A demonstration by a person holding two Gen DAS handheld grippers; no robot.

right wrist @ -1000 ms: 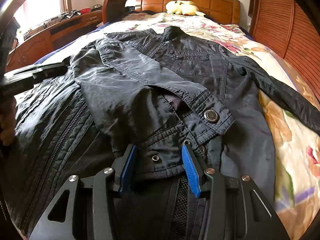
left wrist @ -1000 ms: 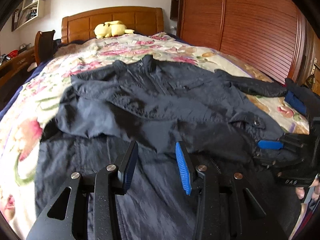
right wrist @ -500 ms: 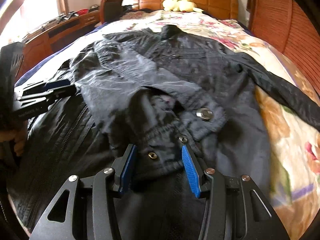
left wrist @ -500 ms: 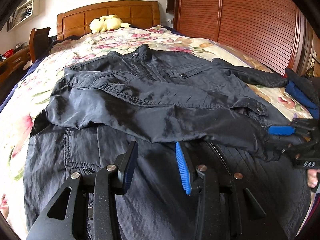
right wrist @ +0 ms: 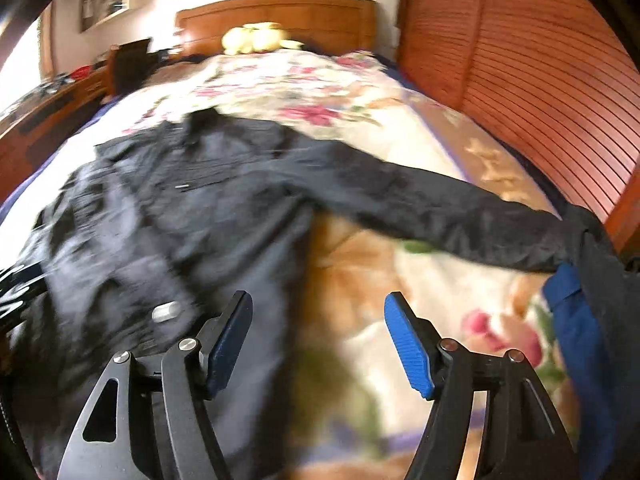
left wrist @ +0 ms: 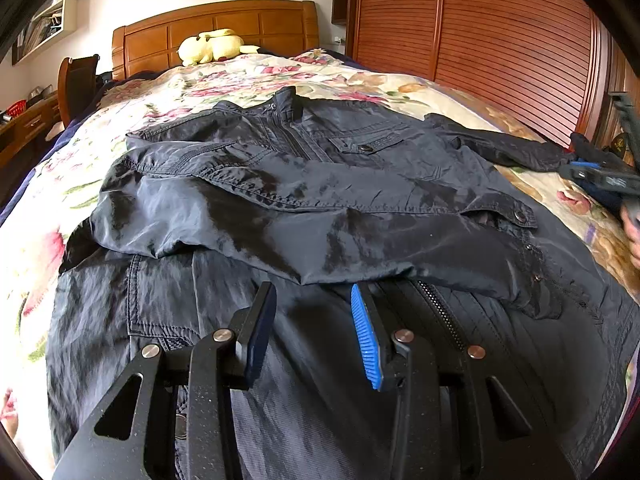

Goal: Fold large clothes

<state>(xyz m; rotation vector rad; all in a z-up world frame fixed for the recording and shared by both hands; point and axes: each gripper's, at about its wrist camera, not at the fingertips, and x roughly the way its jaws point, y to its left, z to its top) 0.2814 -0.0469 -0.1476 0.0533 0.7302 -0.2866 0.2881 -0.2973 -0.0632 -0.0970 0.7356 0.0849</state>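
A dark navy jacket (left wrist: 320,184) lies face up on the flowered bedspread (left wrist: 248,76), collar toward the headboard. Its left sleeve is folded across the chest, cuff (left wrist: 516,216) at the right. Its right sleeve (right wrist: 440,208) stretches out to the right over the bedspread. My left gripper (left wrist: 314,312) is open and empty, just above the jacket's lower front near the zipper (left wrist: 440,312). My right gripper (right wrist: 318,320) is wide open and empty, above the jacket's right edge and the bedspread (right wrist: 304,84); it also shows in the left wrist view (left wrist: 600,176) at the far right.
A wooden headboard (left wrist: 216,28) with a yellow plush toy (left wrist: 212,46) is at the far end. A slatted wooden wardrobe (left wrist: 500,40) runs along the right. A dark and blue garment (right wrist: 580,320) lies at the bed's right edge. A wooden dresser (right wrist: 52,108) stands left.
My right gripper let go of the folded sleeve's cuff, opened wider and swung right toward the outstretched sleeve. My left gripper stayed open over the lower front.
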